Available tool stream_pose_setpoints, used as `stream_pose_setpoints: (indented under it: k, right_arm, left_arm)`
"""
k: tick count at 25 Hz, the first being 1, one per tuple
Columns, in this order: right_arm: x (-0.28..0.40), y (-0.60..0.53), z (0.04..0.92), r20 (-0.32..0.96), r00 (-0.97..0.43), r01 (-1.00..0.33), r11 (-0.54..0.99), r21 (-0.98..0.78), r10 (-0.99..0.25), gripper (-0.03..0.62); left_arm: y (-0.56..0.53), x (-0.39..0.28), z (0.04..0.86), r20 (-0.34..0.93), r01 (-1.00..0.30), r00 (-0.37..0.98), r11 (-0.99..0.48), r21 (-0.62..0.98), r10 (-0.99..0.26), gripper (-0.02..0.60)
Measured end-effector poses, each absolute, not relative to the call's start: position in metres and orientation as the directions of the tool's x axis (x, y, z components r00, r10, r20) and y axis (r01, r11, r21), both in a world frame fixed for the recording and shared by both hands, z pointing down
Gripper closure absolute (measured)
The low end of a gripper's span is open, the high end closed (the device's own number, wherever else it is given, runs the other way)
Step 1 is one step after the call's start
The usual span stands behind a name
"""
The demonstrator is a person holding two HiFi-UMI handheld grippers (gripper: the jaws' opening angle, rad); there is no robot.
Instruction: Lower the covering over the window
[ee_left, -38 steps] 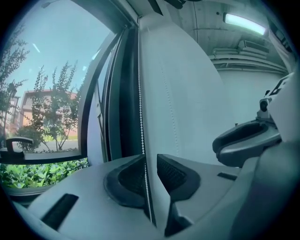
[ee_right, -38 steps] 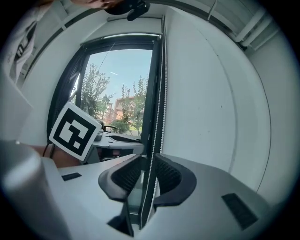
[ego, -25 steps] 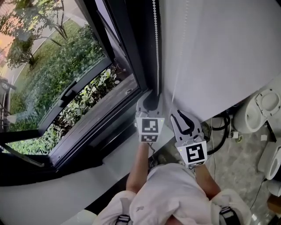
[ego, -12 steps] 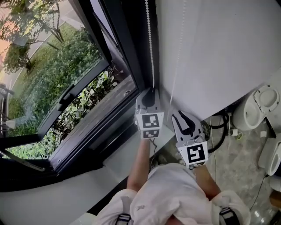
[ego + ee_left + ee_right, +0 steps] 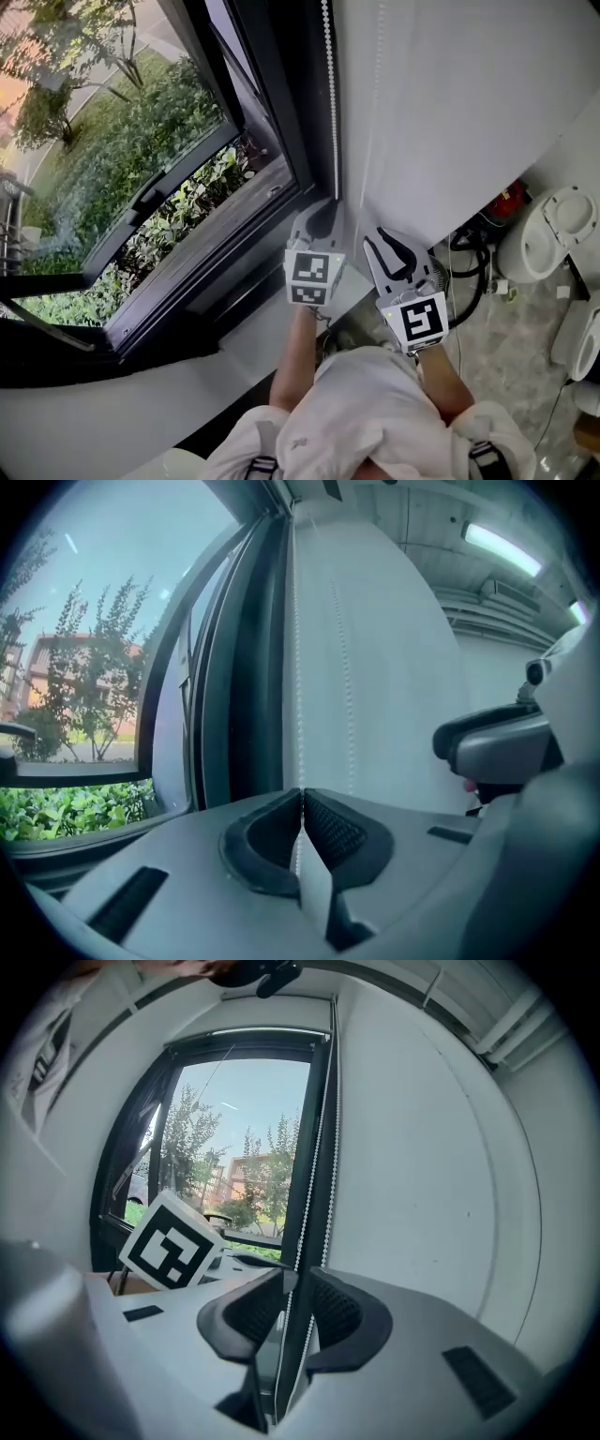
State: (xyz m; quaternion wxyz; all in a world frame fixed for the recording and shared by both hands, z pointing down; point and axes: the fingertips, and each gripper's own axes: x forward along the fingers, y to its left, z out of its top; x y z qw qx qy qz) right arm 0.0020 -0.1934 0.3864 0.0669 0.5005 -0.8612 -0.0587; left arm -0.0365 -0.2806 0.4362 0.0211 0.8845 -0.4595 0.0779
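A white bead chain (image 5: 330, 103) hangs in two strands along the dark window frame (image 5: 281, 112), beside a white wall (image 5: 469, 103). My left gripper (image 5: 323, 212) points up at the near strand. In the left gripper view the jaws of the left gripper (image 5: 301, 803) are closing, and their pads press together on the bead chain (image 5: 297, 667). My right gripper (image 5: 386, 246) is just to its right and a little lower. In the right gripper view the jaws of the right gripper (image 5: 298, 1288) stand wide, easing inward, and the bead chain (image 5: 319, 1147) runs untouched through the gap. The glass is uncovered.
An open window sash (image 5: 141, 202) tilts outward over green shrubs. A pale sill (image 5: 272, 328) lies under the frame. White ceramic fixtures (image 5: 553, 234), a black hose (image 5: 473, 272) and a red item (image 5: 506, 202) sit on the floor at the right.
My left gripper's jaws have come together on the chain strand. Both grippers have stayed in nearly the same place; the head view has shifted slightly.
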Motion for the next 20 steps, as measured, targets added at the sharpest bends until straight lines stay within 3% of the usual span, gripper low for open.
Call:
stream_pose_setpoints:
  k: [9, 20]
  right_arm:
    - [-0.014, -0.189, 0.343, -0.007, -0.59, -0.794, 0.579, 0.186, -0.807, 0.493]
    - [-0.032, -0.19, 0.294, -0.06, -0.666, -0.741, 0.651, 0.164, -0.743, 0.482]
  left_arm:
    - [-0.229, -0.027, 0.434, 0.166, -0.746, 0.649, -0.664, -0.055, -0.742, 0.554]
    - [-0.193, -0.035, 0.447, 0.192, -0.746, 0.65, -0.666, -0.022, -0.735, 0.554]
